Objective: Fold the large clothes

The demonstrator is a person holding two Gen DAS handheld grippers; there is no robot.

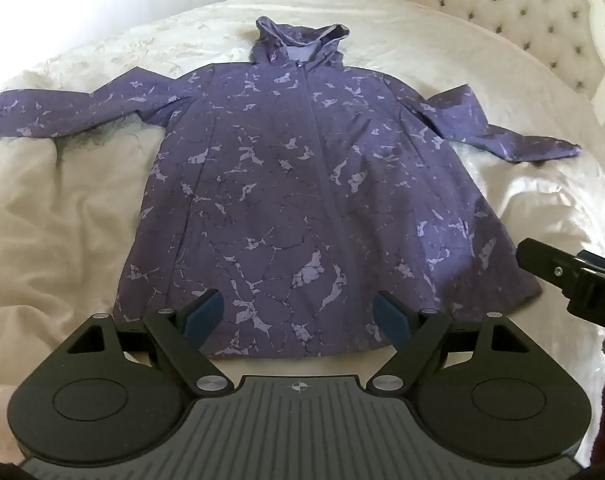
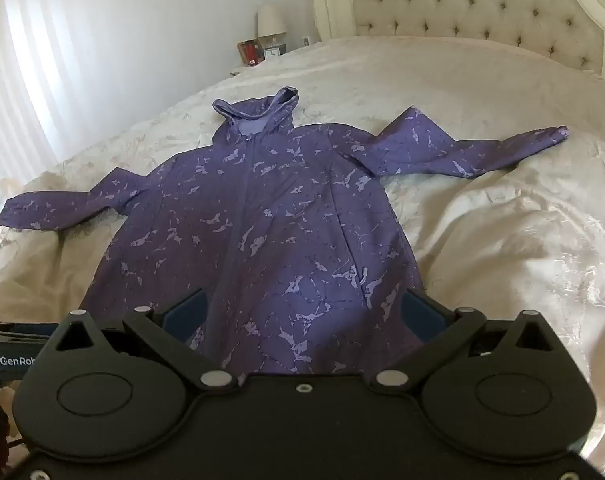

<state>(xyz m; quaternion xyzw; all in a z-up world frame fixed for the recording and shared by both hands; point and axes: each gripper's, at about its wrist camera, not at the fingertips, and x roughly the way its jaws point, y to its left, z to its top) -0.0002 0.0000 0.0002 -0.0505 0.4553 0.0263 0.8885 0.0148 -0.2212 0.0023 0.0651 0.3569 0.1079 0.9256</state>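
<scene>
Left gripper [image 1: 296, 314] and right gripper [image 2: 304, 316] both tilt down over jacket [image 1: 302, 184] hem, jaws apart, empty (sleeves spread); cream bedspread [image 1: 62, 208], tufted headboard [image 2: 482, 16].

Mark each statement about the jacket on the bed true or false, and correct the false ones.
1. The purple hooded jacket lies spread flat on the cream bedspread. True.
2. Both sleeves are folded across the chest. False: the left sleeve and the right sleeve stretch outward.
3. The front is zipped closed. True.
4. The left gripper grips the hem. False: its fingers stand open above the hem.
5. The hood points toward the grippers. False: it points away.
</scene>
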